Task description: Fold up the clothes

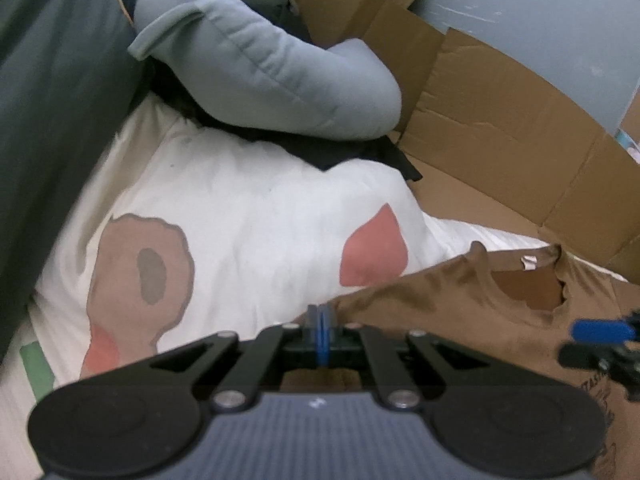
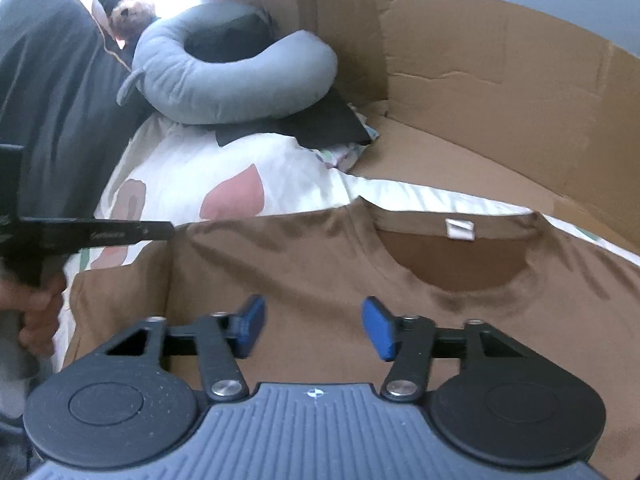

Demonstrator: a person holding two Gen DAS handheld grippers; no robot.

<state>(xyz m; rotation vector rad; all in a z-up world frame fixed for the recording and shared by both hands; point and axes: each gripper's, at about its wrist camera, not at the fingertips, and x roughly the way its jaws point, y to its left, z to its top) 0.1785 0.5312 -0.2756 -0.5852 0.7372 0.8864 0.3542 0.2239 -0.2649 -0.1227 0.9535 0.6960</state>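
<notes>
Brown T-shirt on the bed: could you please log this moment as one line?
item: brown cotton T-shirt, flat | left hand-held gripper: shut at shirt edge | right hand-held gripper: open above shirt

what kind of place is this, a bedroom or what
Probably a bed in a bedroom: a printed pillow, a grey neck pillow and a teddy bear sit behind the brown t-shirt, with cardboard propped along the far side.

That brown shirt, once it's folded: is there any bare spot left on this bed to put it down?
The freest patch is the flat cardboard beyond the brown shirt, bordered by the upright cardboard wall and the printed white pillow. A thin strip of white sheet shows above the collar. The far left is crowded: grey neck pillow, dark cushion.
</notes>
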